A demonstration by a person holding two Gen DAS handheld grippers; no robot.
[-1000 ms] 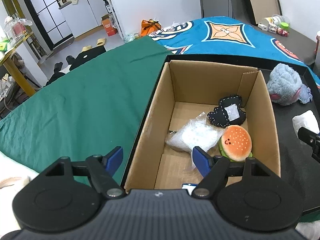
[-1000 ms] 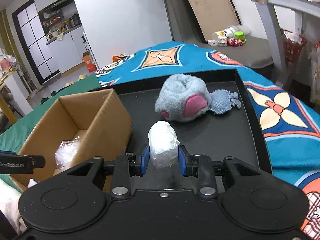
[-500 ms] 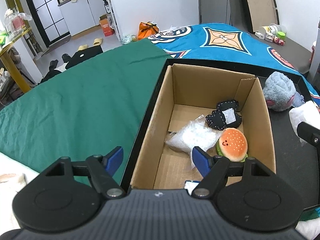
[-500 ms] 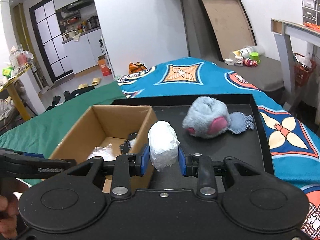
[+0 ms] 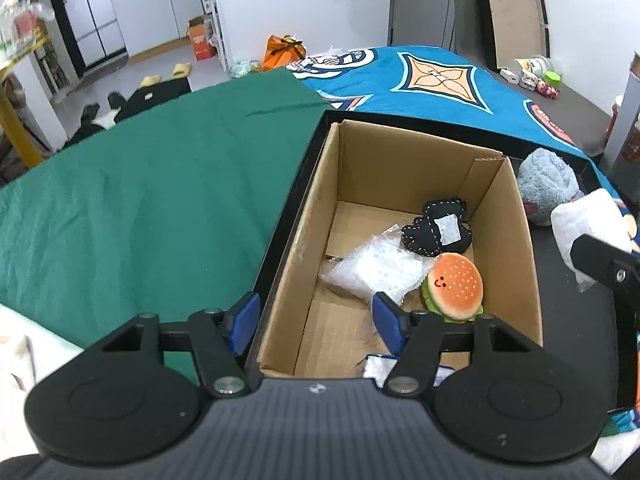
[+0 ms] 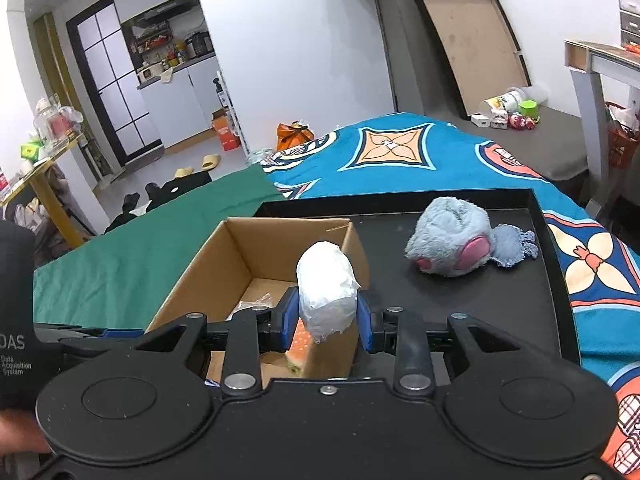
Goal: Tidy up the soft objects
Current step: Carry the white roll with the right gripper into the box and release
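- Right gripper clamped a white bundle, above the box's right wall.
- Left gripper half open, jaws just closing, empty; box's near-left wall stood between them.
- Grey plush right of bundle, apart.

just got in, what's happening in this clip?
A person is sorting soft items into an open cardboard box on a black tray. The right tool is clamped on a white plastic-wrapped bundle above the box's right wall. The left tool has just been closing with nothing between its jaws. A burger plush already lies inside; a grey-blue plush waits on the tray.
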